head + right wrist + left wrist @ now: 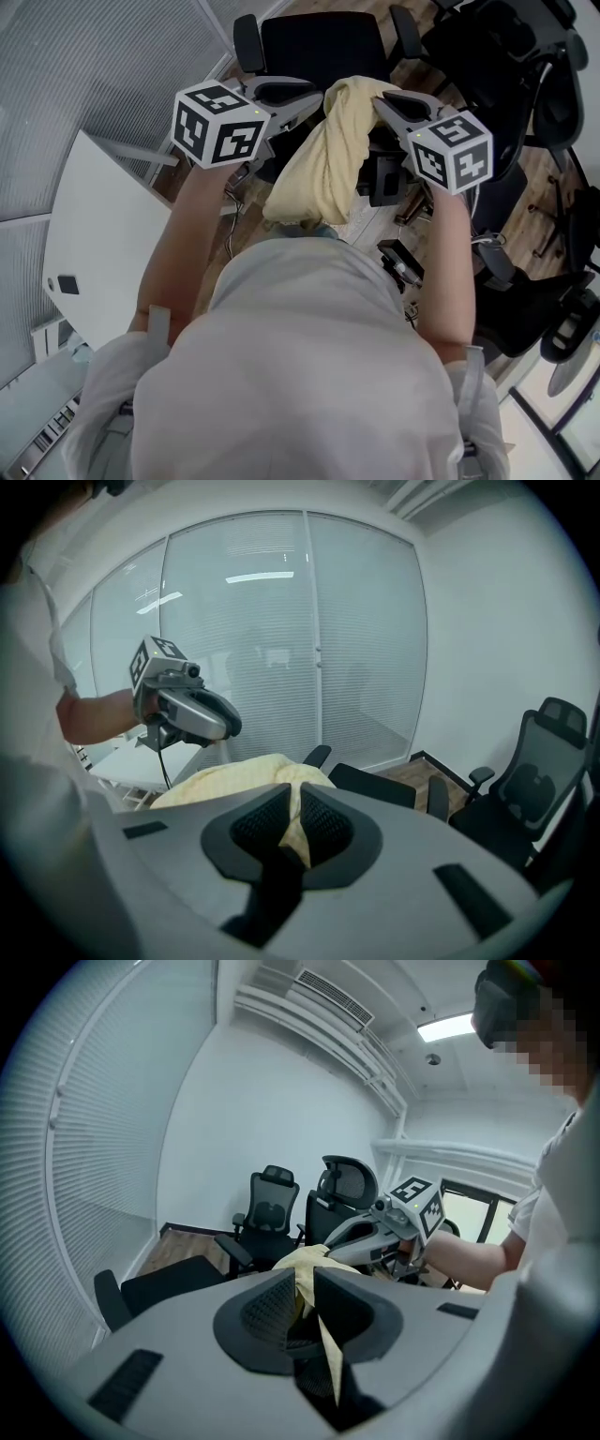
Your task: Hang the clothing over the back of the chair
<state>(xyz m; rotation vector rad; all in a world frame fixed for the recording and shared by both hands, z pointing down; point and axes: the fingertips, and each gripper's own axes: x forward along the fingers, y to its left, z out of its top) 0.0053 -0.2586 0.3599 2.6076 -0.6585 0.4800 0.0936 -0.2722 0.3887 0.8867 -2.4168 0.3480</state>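
A pale yellow garment [323, 159] hangs bunched between my two grippers, above the person's chest. My left gripper [317, 101] is shut on its upper left edge; in the left gripper view a strip of the cloth [309, 1258] is pinched between the pads. My right gripper [379, 101] is shut on the upper right edge, and the right gripper view shows the cloth [234, 778] running into its closed jaws. A black office chair [319, 37] stands just beyond the garment and below it.
A white table [103, 244] sits at the left by a glass wall with blinds [84, 66]. Several more black office chairs [506, 56] crowd the right side. A black box and cables [398, 262] lie on the floor near the person's feet.
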